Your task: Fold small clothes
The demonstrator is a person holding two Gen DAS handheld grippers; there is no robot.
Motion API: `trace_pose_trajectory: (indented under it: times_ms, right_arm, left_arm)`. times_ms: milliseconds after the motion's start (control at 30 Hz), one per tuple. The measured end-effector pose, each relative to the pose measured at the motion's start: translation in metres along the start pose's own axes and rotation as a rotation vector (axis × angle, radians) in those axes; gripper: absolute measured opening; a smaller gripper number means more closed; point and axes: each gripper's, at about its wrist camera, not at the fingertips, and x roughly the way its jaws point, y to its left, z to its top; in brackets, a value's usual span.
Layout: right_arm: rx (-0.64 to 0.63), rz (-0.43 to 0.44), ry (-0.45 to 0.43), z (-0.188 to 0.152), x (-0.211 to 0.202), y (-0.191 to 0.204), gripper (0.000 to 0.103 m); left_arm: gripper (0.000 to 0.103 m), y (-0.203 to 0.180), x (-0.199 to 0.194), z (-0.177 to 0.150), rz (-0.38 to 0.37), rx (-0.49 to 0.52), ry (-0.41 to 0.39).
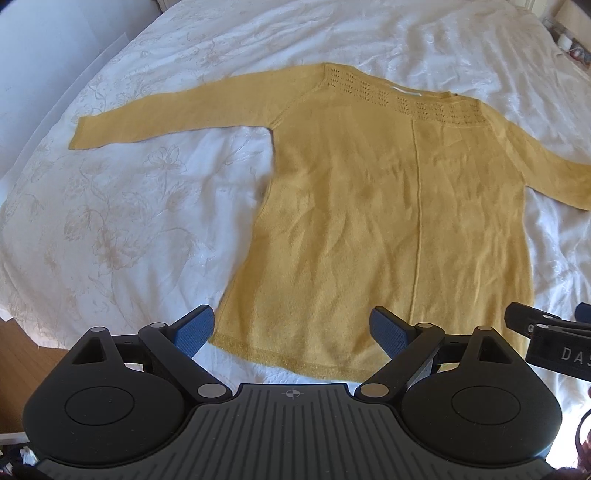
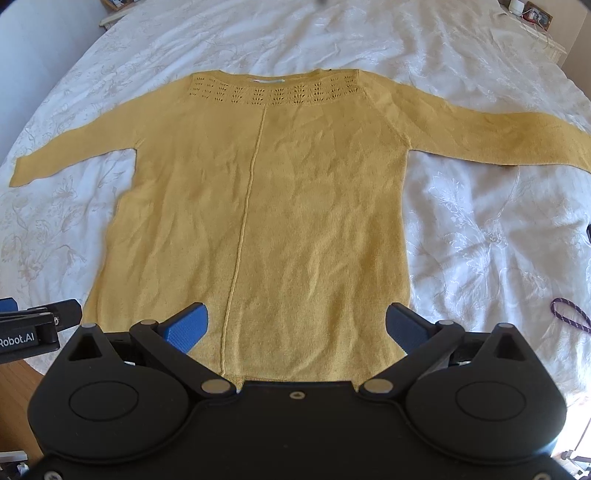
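A mustard-yellow knit sweater (image 1: 369, 206) lies flat on the white bedspread (image 1: 122, 206), both sleeves spread out sideways and the neckline at the far side. My left gripper (image 1: 291, 328) hangs open above the sweater's near left hem corner, nothing between its blue pads (image 1: 194, 330). In the right wrist view the same sweater (image 2: 280, 206) fills the middle. My right gripper (image 2: 297, 326) is open over the near hem, right of the centre seam, empty. Each gripper shows at the other view's edge.
The bed's near edge and a wooden floor (image 1: 22, 354) lie at the lower left. A purple cord (image 2: 570, 314) rests on the bedspread (image 2: 491, 229) to the right. Bedside furniture with small items (image 2: 535, 16) stands at the far right corner.
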Motion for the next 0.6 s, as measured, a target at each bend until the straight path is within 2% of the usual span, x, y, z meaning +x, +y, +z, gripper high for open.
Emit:
trace_pose_trajectory:
  times_ms: [167, 333, 467, 600]
  right_arm:
    - [0.015, 0.009, -0.030, 0.030, 0.006, 0.005, 0.102]
    - [0.043, 0.000, -0.105, 0.055, 0.006, -0.003, 0.102]
    - [0.106, -0.005, -0.198, 0.070, 0.002, -0.030, 0.102]
    - [0.175, -0.064, -0.212, 0.084, 0.009, -0.069, 0.102]
  left_arm:
    - [0.092, 0.005, 0.011, 0.036, -0.020, 0.000, -0.046]
    - [0.092, 0.001, 0.016, 0.071, -0.038, 0.024, -0.139]
    - [0.092, -0.012, 0.021, 0.096, -0.055, 0.090, -0.188]
    - [0.092, -0.027, 0.023, 0.116, -0.058, 0.121, -0.197]
